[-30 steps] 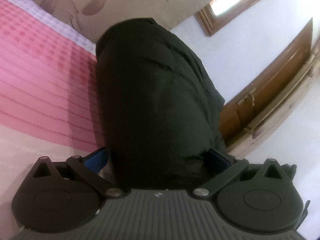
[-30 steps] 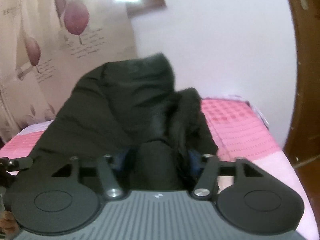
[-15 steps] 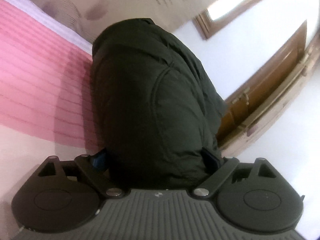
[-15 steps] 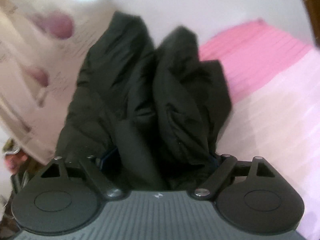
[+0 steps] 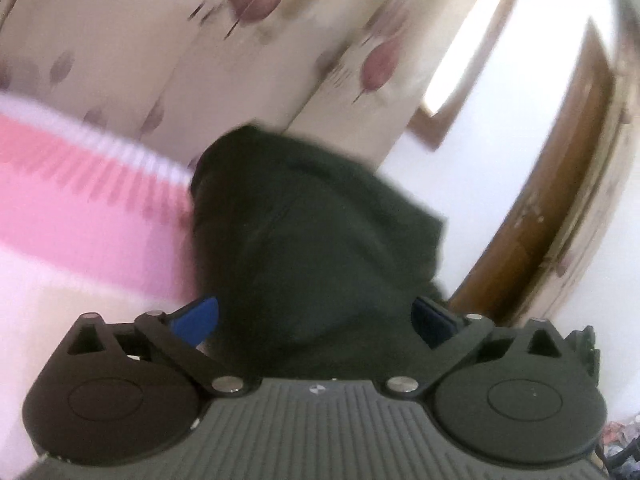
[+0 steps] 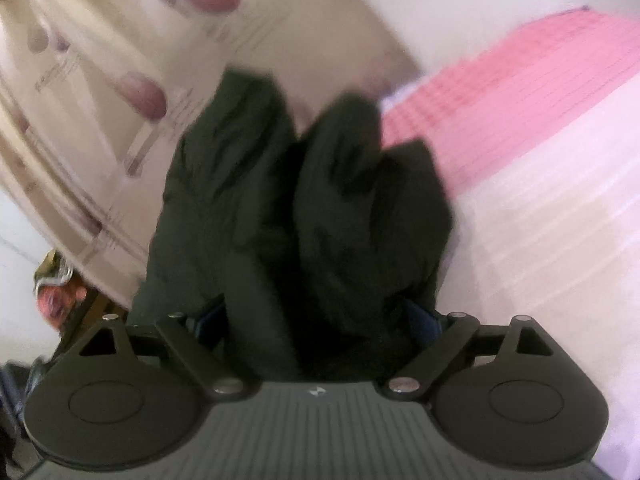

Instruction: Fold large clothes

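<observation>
A bulky black padded jacket (image 5: 312, 220) fills the gap between the blue pads (image 5: 196, 314) of my left gripper (image 5: 314, 312) and touches both; the jaws are opening at full width and the jacket still hangs in them above the pink bed (image 5: 80, 224). In the right wrist view the same jacket (image 6: 360, 208) is bunched into two thick folds that run up from my right gripper (image 6: 316, 320). Its jaws are opening too, with cloth packed between them and covering most of the pads (image 6: 420, 320). Both views are blurred by motion.
The pink checked bedcover (image 6: 540, 168) lies to the right of the right gripper. A beige curtain with purple leaves (image 5: 160, 40) hangs behind the bed. A brown door (image 5: 560, 208) and a bright window (image 5: 460, 60) stand at the right. Coloured clutter (image 6: 56, 288) sits low on the left.
Both grippers swung with the jacket in them: the left view turned up toward the curtain, the right view rolled so the bed slants at right. The right jaws spread wider around the bunched cloth.
</observation>
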Available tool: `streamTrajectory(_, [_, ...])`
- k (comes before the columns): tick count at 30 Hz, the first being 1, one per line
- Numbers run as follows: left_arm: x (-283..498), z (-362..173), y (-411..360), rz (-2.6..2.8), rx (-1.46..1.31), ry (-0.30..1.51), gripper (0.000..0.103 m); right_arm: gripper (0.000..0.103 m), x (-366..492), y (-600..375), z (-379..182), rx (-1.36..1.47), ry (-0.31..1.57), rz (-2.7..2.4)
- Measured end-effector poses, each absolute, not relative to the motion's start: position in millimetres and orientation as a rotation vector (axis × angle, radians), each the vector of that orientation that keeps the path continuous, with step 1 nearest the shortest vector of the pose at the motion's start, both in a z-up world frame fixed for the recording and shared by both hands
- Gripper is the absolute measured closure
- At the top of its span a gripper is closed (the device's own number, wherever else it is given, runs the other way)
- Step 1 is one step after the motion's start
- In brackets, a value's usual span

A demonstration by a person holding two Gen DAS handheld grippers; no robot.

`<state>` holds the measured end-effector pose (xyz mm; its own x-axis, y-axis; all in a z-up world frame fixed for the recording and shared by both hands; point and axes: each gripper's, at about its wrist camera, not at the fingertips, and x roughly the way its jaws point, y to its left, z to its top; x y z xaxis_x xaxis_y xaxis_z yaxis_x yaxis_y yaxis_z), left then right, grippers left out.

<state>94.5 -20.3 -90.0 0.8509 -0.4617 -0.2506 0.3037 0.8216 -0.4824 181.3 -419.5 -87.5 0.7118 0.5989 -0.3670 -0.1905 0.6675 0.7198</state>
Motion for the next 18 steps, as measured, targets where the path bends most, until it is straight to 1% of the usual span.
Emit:
streamTrajectory(2, [93,-78,-30,-0.461,-0.44,0.348,0.0,0.012,169,-437,-70,0.686,0.584,0.449])
streamTrajectory(4, [96,-76,-43,-0.524,-0.438,0.343,0.001,0.012,160,-445,-42,0.598,0.517,0.4])
streamTrajectory(6, [101,-80,-57,-0.576,-0.42,0.351,0.004,0.013,159,-441,-8,0.491,0.446,0.46])
streamTrajectory(7, [104,-84,-63,-0.605,-0.417,0.363,0.009,0.013,160,-431,6,0.43,0.43,0.498])
streamTrajectory(8, [109,-88,-68,-0.645,-0.425,0.382,0.014,0.016,161,-417,23,0.366,0.406,0.527])
streamTrajectory(10, [116,-96,-79,-0.65,-0.428,0.402,0.013,0.034,172,-383,51,0.236,0.369,0.611])
streamTrajectory(12, [118,-99,-87,-0.661,-0.399,0.403,0.013,0.04,191,-347,66,0.118,0.379,0.654])
streamTrajectory(14, [119,-104,-86,-0.661,-0.421,0.408,0.013,0.043,210,-308,68,-0.031,0.386,0.642])
streamTrajectory(17, [121,-115,-86,-0.665,-0.434,0.413,0.013,0.047,232,-269,40,-0.311,0.418,0.524])
streamTrajectory(18, [119,-117,-86,-0.672,-0.433,0.409,0.014,0.052,243,-260,28,-0.353,0.467,0.476])
